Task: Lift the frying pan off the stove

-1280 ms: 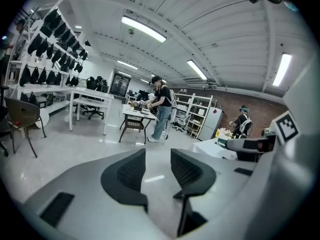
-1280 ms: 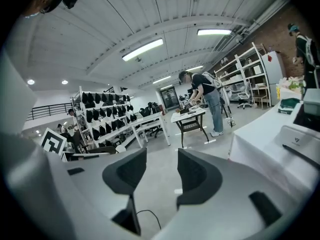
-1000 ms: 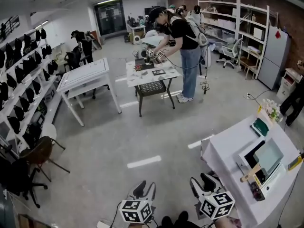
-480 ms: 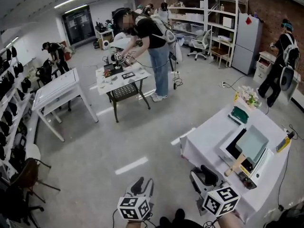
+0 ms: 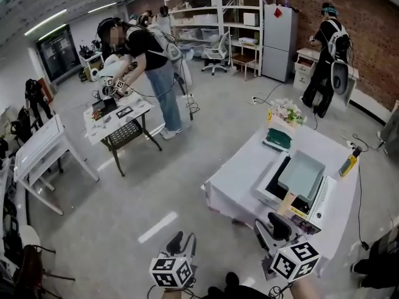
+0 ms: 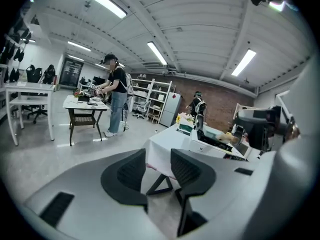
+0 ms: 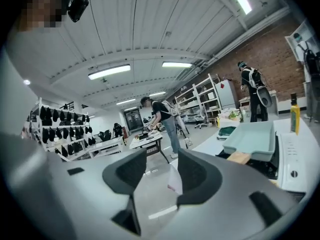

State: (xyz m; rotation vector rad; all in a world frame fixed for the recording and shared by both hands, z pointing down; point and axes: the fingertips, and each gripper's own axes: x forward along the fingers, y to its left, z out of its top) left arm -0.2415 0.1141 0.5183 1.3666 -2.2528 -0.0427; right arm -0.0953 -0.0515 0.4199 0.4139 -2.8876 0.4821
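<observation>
Tabletop stove (image 5: 265, 194) bears the frying pan (image 5: 302, 175), beyond the right tongs (image 5: 274, 228).

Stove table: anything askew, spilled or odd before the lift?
Nothing stands out. The pan sits flat on the stove, its handle pointing toward the person. The bottle is upright, and the cloth shows no spill. The left gripper and right gripper are open and empty.

— Pan (image 5: 302, 174)?
— Pale teal, with a tan wooden handle (image 5: 287, 203).
— Stove (image 5: 325, 198)?
— White body, black top, on a white tabletop (image 5: 240, 173).
— Bottle (image 5: 348, 165)?
— Yellow.
— Left tool (image 5: 184, 246)?
— Black jaws; white cube with black square markers.
— Floor (image 5: 156, 185)?
— Grey.
</observation>
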